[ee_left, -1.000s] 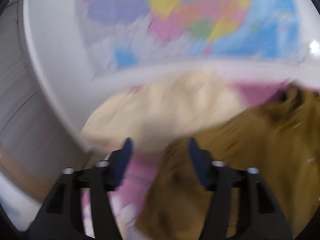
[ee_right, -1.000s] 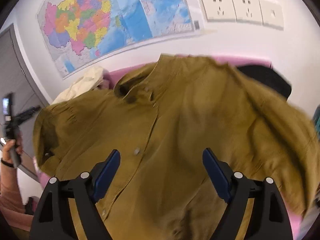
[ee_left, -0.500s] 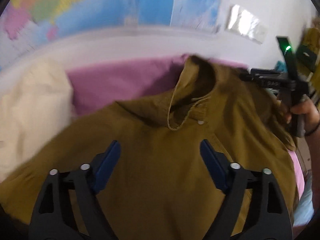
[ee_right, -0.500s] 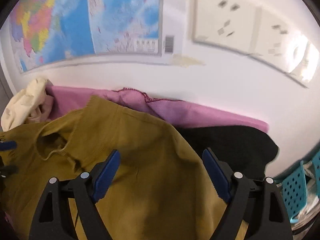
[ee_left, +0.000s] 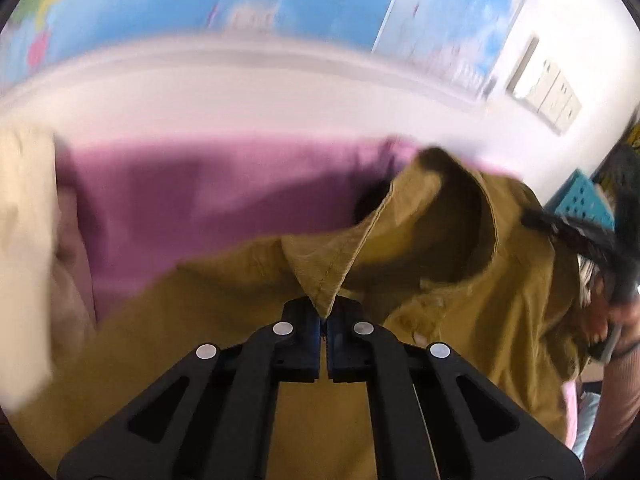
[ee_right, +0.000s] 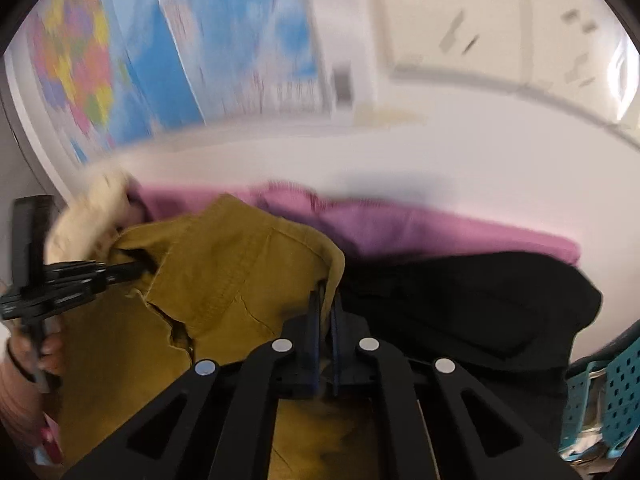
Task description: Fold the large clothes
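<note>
A mustard-brown button shirt lies spread over a pink cloth. My left gripper is closing its jaws, with the pointed collar tip pinched between the blue pads. In the right wrist view the same shirt is bunched up, and my right gripper is closing its jaws on a folded shoulder edge, with fabric caught between the pads. The left gripper also shows there as a black tool reaching into the collar, held by a hand.
A cream garment is heaped at the left and a black garment lies at the right. A teal perforated basket stands beyond it. A wall with a map and sockets runs close behind.
Both grippers went from wide open to shut on the shirt. The left swung right from the cream garment to the collar. The right moved right to the shoulder edge.
</note>
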The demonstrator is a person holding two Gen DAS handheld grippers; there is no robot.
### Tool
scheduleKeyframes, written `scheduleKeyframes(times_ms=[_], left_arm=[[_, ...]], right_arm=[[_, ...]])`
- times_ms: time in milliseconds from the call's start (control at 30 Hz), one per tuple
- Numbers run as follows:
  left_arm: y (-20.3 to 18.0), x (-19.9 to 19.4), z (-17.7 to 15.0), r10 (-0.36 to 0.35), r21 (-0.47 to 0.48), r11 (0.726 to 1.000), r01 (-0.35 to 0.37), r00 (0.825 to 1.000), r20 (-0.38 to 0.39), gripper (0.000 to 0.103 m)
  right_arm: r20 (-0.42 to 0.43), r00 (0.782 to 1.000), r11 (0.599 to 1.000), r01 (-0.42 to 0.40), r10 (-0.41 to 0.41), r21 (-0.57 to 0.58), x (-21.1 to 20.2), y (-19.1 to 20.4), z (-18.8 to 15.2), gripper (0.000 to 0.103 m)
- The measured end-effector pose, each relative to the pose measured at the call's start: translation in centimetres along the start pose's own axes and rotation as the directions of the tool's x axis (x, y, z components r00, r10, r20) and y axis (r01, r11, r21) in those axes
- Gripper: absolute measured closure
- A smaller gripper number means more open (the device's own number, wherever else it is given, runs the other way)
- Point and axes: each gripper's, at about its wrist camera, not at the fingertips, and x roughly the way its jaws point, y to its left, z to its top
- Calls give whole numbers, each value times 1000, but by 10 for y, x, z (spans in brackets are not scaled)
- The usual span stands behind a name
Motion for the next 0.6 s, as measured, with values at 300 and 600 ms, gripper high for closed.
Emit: scheduleKeyframes(times_ms=[300, 600], left_arm=[[-26, 50, 30, 60, 48, 997, -57, 997, -54, 101], [-31, 23, -12, 156, 143, 977, -161, 987, 41, 33]], right_arm=[[-38, 996, 975, 92, -86, 201, 16, -44, -15, 97], [79, 989, 969, 104, -125, 226, -64, -66, -61, 39]])
